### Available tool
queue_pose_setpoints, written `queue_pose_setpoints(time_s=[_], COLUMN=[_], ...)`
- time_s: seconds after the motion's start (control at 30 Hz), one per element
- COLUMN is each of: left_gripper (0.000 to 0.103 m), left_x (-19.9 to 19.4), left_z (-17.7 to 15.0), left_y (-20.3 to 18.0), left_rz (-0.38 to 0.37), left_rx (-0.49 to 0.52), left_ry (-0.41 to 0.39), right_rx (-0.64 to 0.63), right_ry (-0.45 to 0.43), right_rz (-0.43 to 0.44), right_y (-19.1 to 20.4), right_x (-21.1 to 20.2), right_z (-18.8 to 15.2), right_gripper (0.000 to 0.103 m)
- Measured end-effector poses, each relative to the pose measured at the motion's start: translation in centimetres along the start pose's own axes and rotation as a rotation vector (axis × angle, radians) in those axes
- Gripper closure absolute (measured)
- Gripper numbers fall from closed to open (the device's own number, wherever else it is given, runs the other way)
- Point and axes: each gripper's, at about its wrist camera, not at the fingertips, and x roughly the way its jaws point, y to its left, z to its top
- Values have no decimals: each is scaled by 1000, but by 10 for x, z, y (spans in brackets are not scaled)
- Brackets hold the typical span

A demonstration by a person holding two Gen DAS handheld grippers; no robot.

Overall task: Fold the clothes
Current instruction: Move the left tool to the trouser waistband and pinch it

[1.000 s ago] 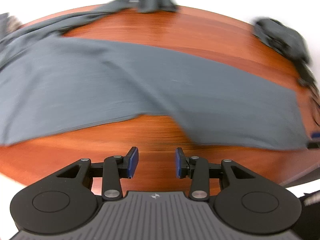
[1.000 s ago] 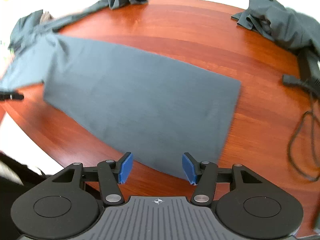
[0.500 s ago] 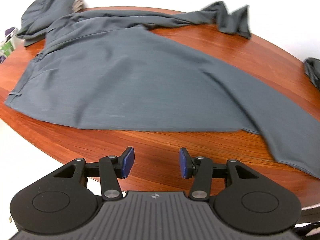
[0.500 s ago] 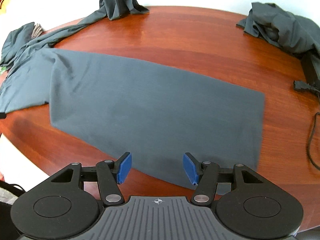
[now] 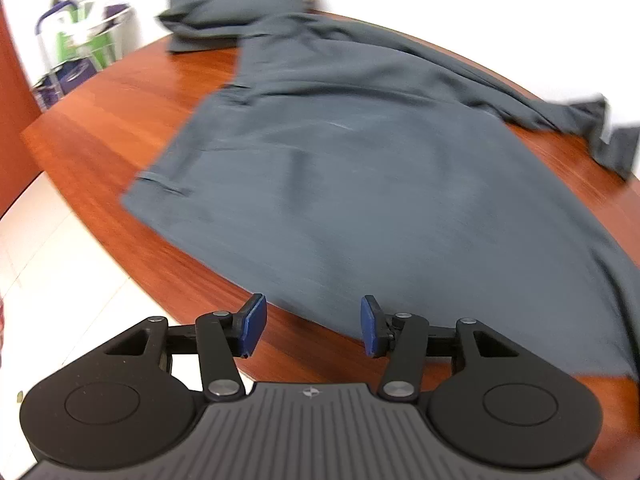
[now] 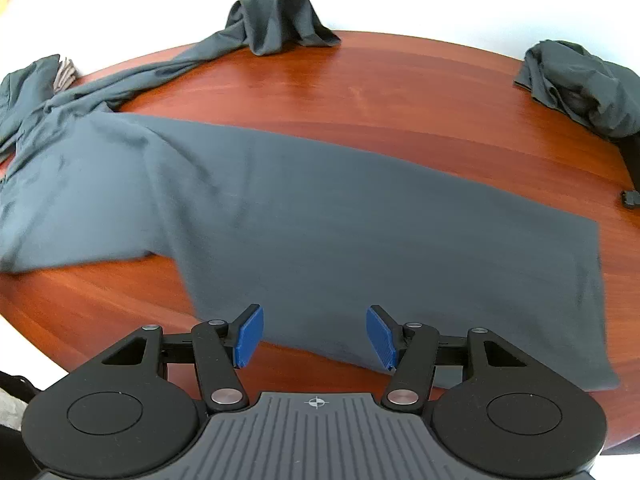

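Left claw [image 5: 310, 330]: jaws apart, have just been opening, nothing between them. It hangs over the near edge of the tabletop [image 5: 112, 120], just short of the trousers' hem line. Right claw [image 6: 314, 334]: jaws apart about as wide, empty, blue pads [image 6: 249, 335] above the near edge of the cloth, not touching it.

Trousers [image 6: 320, 232]: dark grey, spread mostly flat on the red-brown wood. In the right view one leg runs flat toward the right, its cuff end square, while the waist end lies to the left. The other leg [image 6: 168, 68] trails off as a twisted strip to the far edge and ends in a bunched heap [image 6: 276, 20].

Far right corner: another crumpled grey garment [image 6: 580, 84], well apart from the trousers. Small black plug [image 6: 631, 199] at the right edge.

Far left in the left view: a folded grey pile [image 5: 236, 4] touching the waist end. Beyond the tabletop, a blurred rack with green and purple items [image 5: 80, 36].
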Motion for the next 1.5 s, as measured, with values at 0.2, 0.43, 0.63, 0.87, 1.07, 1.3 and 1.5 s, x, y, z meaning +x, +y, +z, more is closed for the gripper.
queue_pose_setpoints(time_s=[0.2,0.43,0.63,0.87,1.07,1.3,1.5], left_gripper=[43,43,43,69,92,96,96], left_x=[19,33,51,59,61,46,38], left_z=[26,48,57,53,51,55,69], left_y=[51,91,101,101,114,122,135], left_rz=[8,41,13,42,60,128,220], left_rx=[-12,11,50,34,-38,-24,-23], left_ry=[-1,3,35,11,-7,-102,-164], right_rx=[-17,35,46,10,-15,-27,-21], right_ry=[-38,-99,-114,-115,-92,-87,-74], right_rz=[-15,-47,-85,-71,-60,-55,-53], right_y=[59,114,143,151,157,169,181], right_x=[-7,-26,-31,-43,-37,-26,-18], right_z=[16,16,11,9,15,18,15], right_gripper=[39,38,38,34,34,34,34])
